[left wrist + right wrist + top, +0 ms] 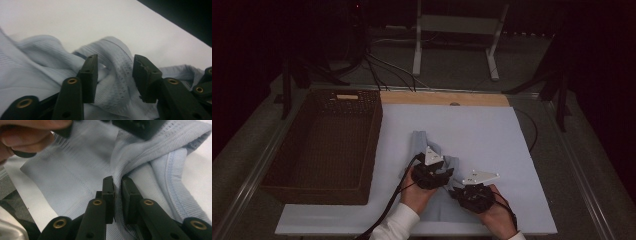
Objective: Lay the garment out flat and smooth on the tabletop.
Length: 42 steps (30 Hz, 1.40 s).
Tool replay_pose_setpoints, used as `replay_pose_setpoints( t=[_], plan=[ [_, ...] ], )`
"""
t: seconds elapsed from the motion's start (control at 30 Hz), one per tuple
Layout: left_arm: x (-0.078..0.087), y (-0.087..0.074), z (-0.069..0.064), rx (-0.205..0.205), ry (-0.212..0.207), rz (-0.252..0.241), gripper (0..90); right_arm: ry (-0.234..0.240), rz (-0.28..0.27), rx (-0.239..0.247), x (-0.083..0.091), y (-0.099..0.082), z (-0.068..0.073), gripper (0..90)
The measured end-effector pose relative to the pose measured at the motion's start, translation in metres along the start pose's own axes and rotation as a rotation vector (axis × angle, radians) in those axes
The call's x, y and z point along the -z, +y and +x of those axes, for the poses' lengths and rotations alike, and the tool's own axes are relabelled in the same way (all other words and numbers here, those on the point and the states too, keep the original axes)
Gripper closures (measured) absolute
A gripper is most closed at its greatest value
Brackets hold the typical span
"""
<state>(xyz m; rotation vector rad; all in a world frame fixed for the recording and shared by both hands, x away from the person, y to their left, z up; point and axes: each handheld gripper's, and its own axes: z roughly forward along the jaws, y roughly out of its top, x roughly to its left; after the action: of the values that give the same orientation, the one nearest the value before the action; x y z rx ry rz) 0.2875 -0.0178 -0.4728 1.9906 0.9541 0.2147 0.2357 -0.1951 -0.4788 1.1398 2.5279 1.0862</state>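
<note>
Fabric bunches between the near-shut jaws of the right gripper (117, 180), pinching a fold of the pale blue garment (75, 170). The left gripper (115, 67) is spread over a ridge. Light, limp knit on the table (492, 130); the ribbed hem grips best. The high view adds the wicker basket (324, 145).

White sleeve (398, 221) — black claws (432, 176), brass rivets, grey 3-cornered plates.
</note>
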Motion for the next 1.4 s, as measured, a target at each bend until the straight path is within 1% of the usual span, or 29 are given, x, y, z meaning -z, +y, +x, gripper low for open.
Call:
replay_pose_setpoints(
  t=[0.07,0.2,0.3,0.4,0.53,0.6,0.67,0.73,0.77,0.87,1.0,1.1,1.2,1.3,1.4],
  plan=[
    [-0.003,0.000,-0.001,-0.006,-0.008,0.017,61.0,0.002,0.000,0.002,0.000,0.000,0.000,82.7],
    [-0.005,0.000,0.000,0.001,-0.024,0.027,75.2,0.001,0.002,0.007,0.000,0.000,0.000,82.6],
    [-0.005,0.000,0.000,0.000,-0.026,0.038,82.9,-0.002,0.001,0.010,0.000,0.000,0.001,82.6],
    [-0.004,0.000,0.000,0.006,-0.034,0.036,87.5,-0.008,0.003,0.018,0.000,0.000,0.001,81.9],
    [-0.001,0.001,0.000,0.009,-0.038,0.030,88.9,-0.010,0.000,0.022,0.001,0.000,0.001,80.1],
    [0.002,0.002,0.000,0.010,-0.043,0.023,89.1,-0.010,-0.008,0.018,0.003,0.000,0.000,76.1],
    [0.006,0.002,0.000,0.014,-0.042,0.007,89.3,-0.005,-0.029,0.013,0.006,0.001,-0.003,69.2],
    [0.012,0.003,0.000,0.008,-0.040,-0.002,89.3,0.007,-0.054,-0.002,0.012,0.001,-0.007,62.5],
    [0.014,0.003,0.000,0.005,-0.039,-0.010,89.3,0.004,-0.066,-0.008,0.015,0.001,-0.009,59.9],
    [0.023,0.003,-0.001,-0.005,-0.035,-0.029,89.4,0.005,-0.097,-0.023,0.025,0.002,-0.016,55.9],
    [0.033,0.002,-0.002,-0.014,-0.028,-0.052,89.4,-0.014,-0.142,-0.039,0.037,0.003,-0.024,50.6],
    [0.040,0.001,-0.004,-0.022,-0.026,-0.066,89.4,-0.038,-0.182,-0.057,0.046,0.005,-0.030,48.6],
    [0.045,0.000,-0.006,-0.031,-0.026,-0.075,89.4,-0.070,-0.206,-0.067,0.052,0.009,-0.036,48.4],
    [0.050,-0.001,-0.007,-0.038,-0.024,-0.083,89.4,-0.093,-0.223,-0.082,0.054,0.013,-0.041,48.5],
    [0.054,-0.002,-0.008,-0.048,-0.021,-0.084,89.4,-0.112,-0.224,-0.088,0.052,0.017,-0.045,50.5]
  ],
)
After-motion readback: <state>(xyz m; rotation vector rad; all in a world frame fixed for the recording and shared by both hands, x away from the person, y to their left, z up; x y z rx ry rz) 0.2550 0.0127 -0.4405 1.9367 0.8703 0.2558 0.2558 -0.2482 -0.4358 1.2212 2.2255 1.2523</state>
